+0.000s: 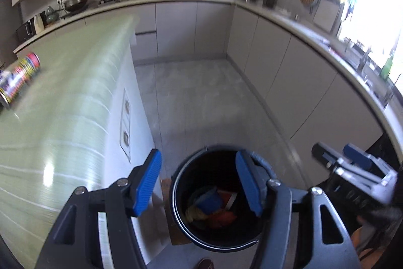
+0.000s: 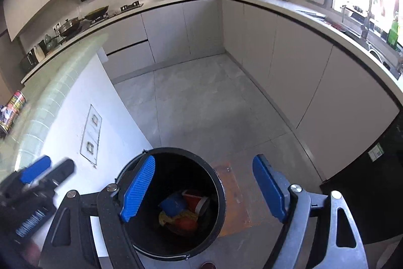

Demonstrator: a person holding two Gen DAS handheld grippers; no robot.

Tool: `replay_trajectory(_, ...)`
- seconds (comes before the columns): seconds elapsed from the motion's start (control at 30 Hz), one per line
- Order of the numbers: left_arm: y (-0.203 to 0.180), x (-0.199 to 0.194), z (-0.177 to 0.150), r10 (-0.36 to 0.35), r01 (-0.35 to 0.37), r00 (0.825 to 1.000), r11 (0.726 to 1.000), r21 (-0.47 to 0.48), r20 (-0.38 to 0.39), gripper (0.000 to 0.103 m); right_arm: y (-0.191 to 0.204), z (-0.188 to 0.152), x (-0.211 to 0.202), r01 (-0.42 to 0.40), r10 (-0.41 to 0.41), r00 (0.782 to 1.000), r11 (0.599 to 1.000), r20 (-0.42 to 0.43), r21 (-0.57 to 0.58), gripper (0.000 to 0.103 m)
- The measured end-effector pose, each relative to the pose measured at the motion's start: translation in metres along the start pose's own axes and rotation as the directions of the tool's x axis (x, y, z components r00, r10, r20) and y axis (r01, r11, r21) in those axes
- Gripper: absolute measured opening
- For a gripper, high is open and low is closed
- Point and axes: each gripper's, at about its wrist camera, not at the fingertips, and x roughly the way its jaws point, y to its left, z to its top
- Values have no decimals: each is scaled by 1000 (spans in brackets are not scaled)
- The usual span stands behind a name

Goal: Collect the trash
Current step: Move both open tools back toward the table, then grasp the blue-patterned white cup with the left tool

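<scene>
A round black trash bin stands on the floor beside the counter, holding red, blue and yellow scraps. It also shows in the right wrist view with the scraps inside. My left gripper is open and empty above the bin. My right gripper is open and empty above it too. A colourful can lies on its side on the green counter top at far left; it also shows in the right wrist view.
The green tiled counter with a white side panel is on the left. Grey cabinets and worktops with pans and bottles line the back and right. A black appliance stands at right. The tiled floor lies between.
</scene>
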Motion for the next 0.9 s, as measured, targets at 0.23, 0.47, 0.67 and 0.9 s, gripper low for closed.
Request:
replay_trajectory(0.23, 30, -57, 8, 12, -12, 997, 1000, 1, 76, 63, 38, 9, -54, 2, -1, 997, 1000, 79, -16, 82)
replay_trajectory(0.47, 96, -94, 16, 86, -82, 989, 996, -37, 120, 63, 120, 11, -111, -26, 35, 989, 998, 144, -63, 82)
replay_trajectory(0.67, 180, -130, 12, 174, -159, 971, 982, -99, 164, 67, 215, -2, -143, -57, 78, 978, 992, 193, -116, 82)
replay_trajectory(0.9, 276, -163, -4, 244, -220, 950, 966, -133, 197, 67, 332, -29, -165, -109, 147, 962, 979, 228, -171, 82)
